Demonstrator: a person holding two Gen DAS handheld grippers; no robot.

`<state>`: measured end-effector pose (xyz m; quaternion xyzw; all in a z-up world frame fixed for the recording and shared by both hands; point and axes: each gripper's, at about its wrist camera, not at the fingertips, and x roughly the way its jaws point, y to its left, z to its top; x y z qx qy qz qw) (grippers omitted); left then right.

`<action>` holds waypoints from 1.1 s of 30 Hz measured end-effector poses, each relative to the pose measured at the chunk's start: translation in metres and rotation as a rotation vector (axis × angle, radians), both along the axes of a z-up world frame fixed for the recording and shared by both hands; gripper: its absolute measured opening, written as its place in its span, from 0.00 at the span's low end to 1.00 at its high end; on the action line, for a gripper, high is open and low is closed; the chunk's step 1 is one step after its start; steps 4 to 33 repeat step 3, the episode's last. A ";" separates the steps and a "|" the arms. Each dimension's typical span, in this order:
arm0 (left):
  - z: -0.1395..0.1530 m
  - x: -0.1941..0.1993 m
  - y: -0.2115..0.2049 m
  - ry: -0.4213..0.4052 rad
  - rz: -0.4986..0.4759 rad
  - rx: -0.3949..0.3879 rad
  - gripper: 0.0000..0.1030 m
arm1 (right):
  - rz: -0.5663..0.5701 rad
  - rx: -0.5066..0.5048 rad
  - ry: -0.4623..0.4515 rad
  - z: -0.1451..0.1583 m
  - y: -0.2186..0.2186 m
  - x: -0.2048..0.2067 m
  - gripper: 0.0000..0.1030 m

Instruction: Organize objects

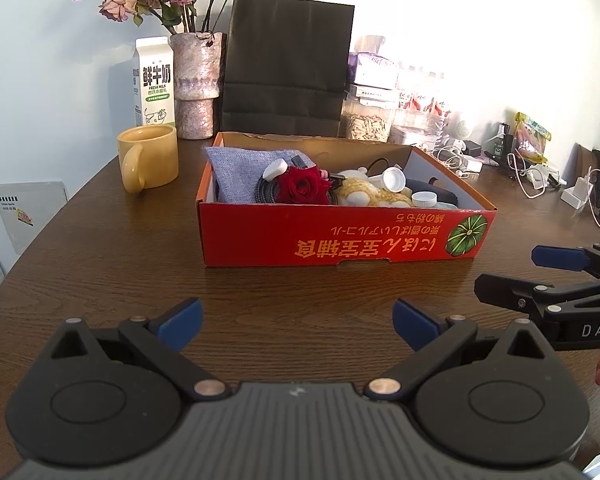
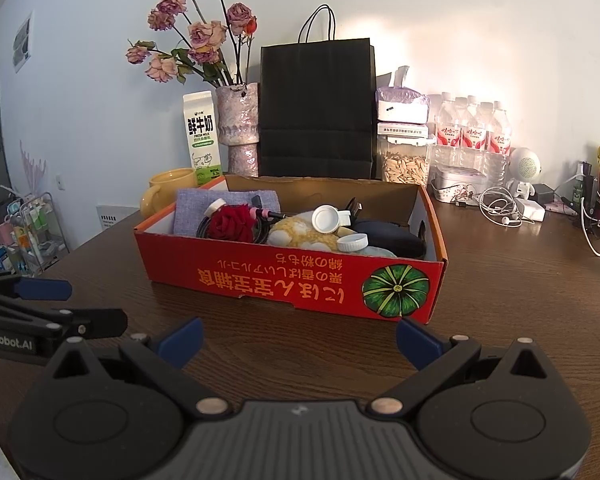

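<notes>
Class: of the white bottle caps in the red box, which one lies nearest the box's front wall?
The white cap beside the dark pouch, just behind the front wall.

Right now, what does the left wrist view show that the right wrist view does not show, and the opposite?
Only the left wrist view shows the white charger at the table's right end and the whole yellow mug.

Only the right wrist view shows the water bottles clearly, the white round speaker, and a wire rack beside the table.

Both show the red box, the red rose inside it, the black paper bag, the milk carton, and both grippers, the left gripper and the right gripper, open and empty.
</notes>
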<state>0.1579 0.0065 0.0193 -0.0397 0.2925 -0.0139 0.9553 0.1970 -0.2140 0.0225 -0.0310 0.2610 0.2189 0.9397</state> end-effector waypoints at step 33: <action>0.000 0.000 0.001 0.002 0.008 -0.006 1.00 | -0.001 -0.001 0.000 0.000 0.000 0.000 1.00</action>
